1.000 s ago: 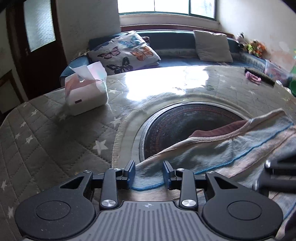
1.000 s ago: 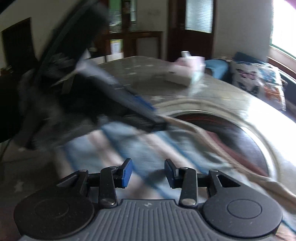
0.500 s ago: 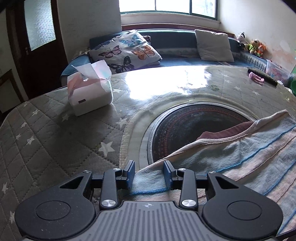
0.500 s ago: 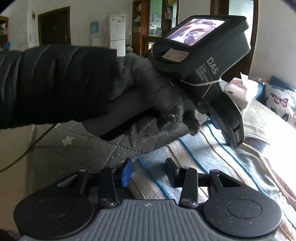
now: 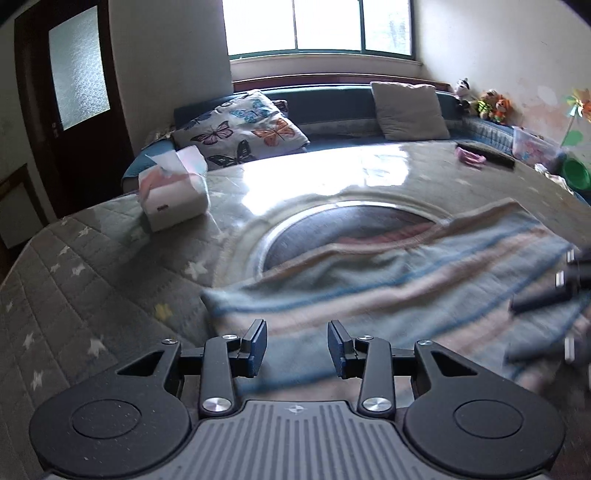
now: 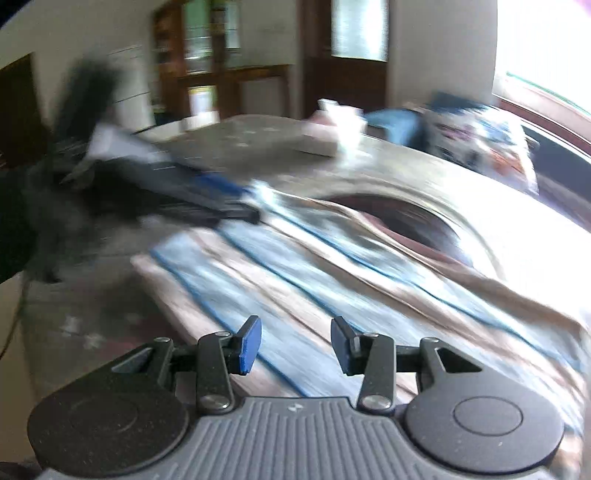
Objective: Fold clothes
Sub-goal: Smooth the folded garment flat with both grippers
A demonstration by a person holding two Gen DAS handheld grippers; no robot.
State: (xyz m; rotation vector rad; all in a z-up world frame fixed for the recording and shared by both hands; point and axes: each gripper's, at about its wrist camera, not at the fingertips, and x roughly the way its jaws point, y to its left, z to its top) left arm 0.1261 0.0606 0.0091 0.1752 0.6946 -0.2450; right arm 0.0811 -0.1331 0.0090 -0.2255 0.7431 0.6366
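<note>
Left wrist view shows a striped garment (image 5: 406, 291), pale blue and beige with thin blue lines, lying spread on the tabletop (image 5: 92, 280), its near edge reaching just below the left gripper (image 5: 297, 347). Part of the cloth drapes over a dark round inset (image 5: 332, 229) ringed with metal in the middle of the tabletop, and a pinkish inner layer shows at the fold near that ring. The left gripper hangs above the garment's near edge with its blue pads apart; nothing sits between them and neither pad presses on the cloth. At the far right edge of this view, blurred dark parts of the other tool lie over the cloth.

From the right wrist view, much smeared by motion, the same garment (image 6: 332, 280) runs diagonally under the right gripper (image 6: 295, 341), whose pads likewise stand apart with only air between them, above the fabric. To the upper left, the left gripper (image 6: 221, 199) and a dark gloved hand (image 6: 33, 206) appear as a blur near the garment's far corner.

A grey quilted cover with white stars lies over the tabletop. A tissue box (image 5: 173, 199) stands well apart from the garment, toward the far left. Beyond the tabletop, a butterfly-print cushion (image 5: 240, 133) and a plain grey cushion (image 5: 410, 110) rest on a blue sofa (image 5: 332, 103) under a bright window (image 5: 317, 26).
</note>
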